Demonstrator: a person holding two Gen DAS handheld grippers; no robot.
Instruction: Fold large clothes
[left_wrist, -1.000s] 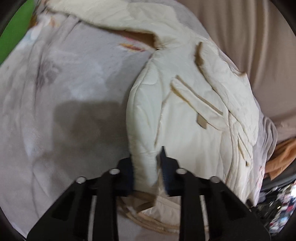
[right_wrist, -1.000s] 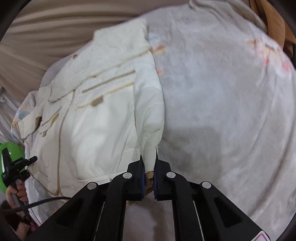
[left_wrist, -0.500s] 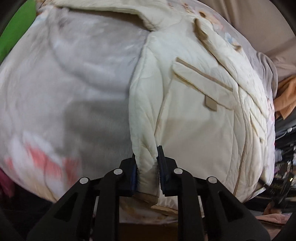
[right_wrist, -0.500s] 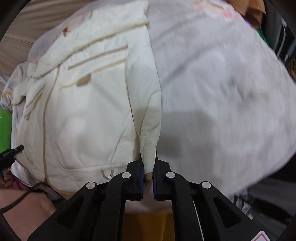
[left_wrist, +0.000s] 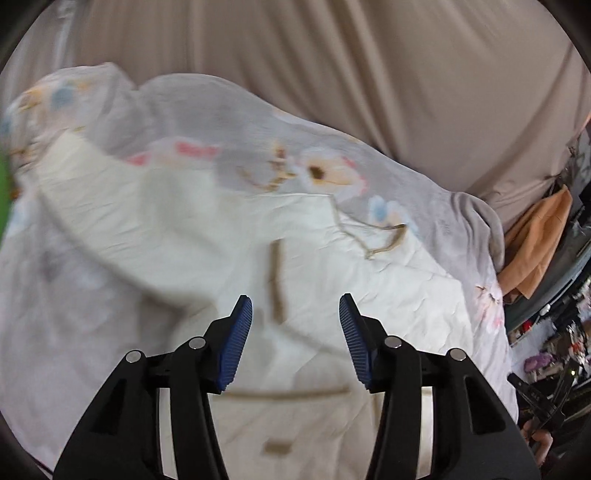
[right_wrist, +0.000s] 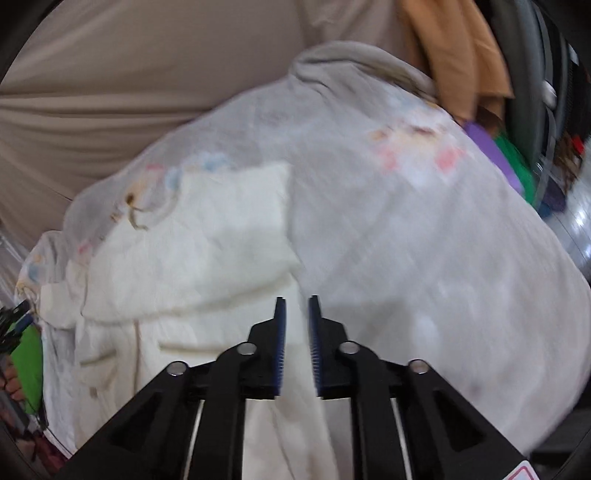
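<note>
Beige curtain (left_wrist: 332, 74) behind, an orange cloth (left_wrist: 535, 247) draped at the bed's far corner, purple and green clutter (right_wrist: 509, 158) past the floral blanket (right_wrist: 406, 221); nothing across the garment. Cream quilted jacket (left_wrist: 207, 229) spread flat on that blanket, folded over itself, long axis running from near edge toward the curtain. Left gripper (left_wrist: 295, 336) gaping wide and released above it; right gripper (right_wrist: 295, 343) parted narrowly over the jacket's edge, gripping nothing.

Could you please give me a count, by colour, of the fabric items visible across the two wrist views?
Cream: 1, the jacket
Grey floral: 1, the blanket
Beige: 1, the backdrop cloth
Orange: 1, the cloth at the side
Purple: 1, a piece
Green: 1, beside it
Total: 6
</note>
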